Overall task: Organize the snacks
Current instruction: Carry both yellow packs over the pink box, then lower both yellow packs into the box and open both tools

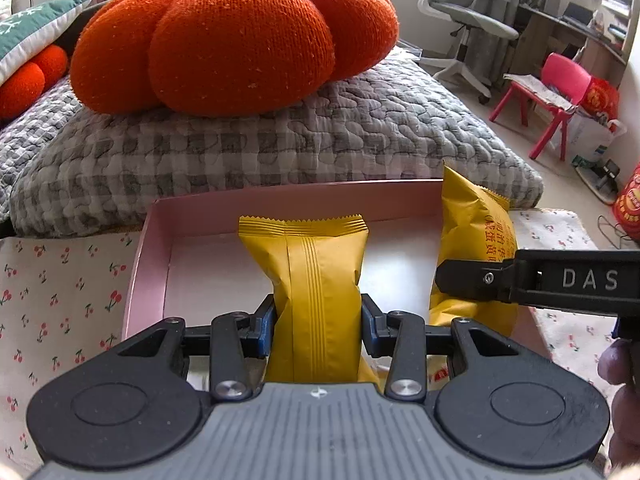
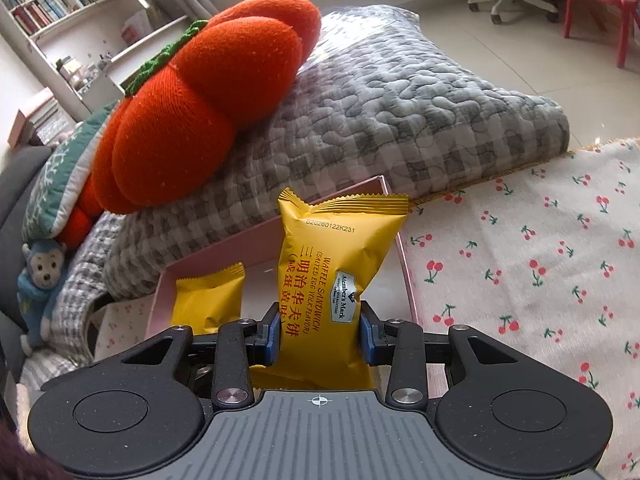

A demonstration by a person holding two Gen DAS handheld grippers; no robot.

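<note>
My left gripper [image 1: 318,322] is shut on a yellow snack packet [image 1: 308,264], seam side facing me, held upright over the pink box [image 1: 156,240]. Further right in that view, the right gripper [image 1: 444,276] reaches in from the side, clamped on a second yellow packet [image 1: 472,216] above the box's right end. In the right wrist view my right gripper [image 2: 319,334] is shut on that packet [image 2: 340,248], printed "waffle sandwich", and the left-hand packet [image 2: 208,300] shows lower left inside the pink box [image 2: 260,240].
The box lies on a white cherry-print cloth [image 2: 540,260]. Directly behind it is a grey quilted cushion [image 1: 280,140] with a big orange pumpkin pillow [image 1: 236,36] on top. A red child's chair [image 1: 548,100] and an office chair [image 1: 460,12] stand on the floor at right.
</note>
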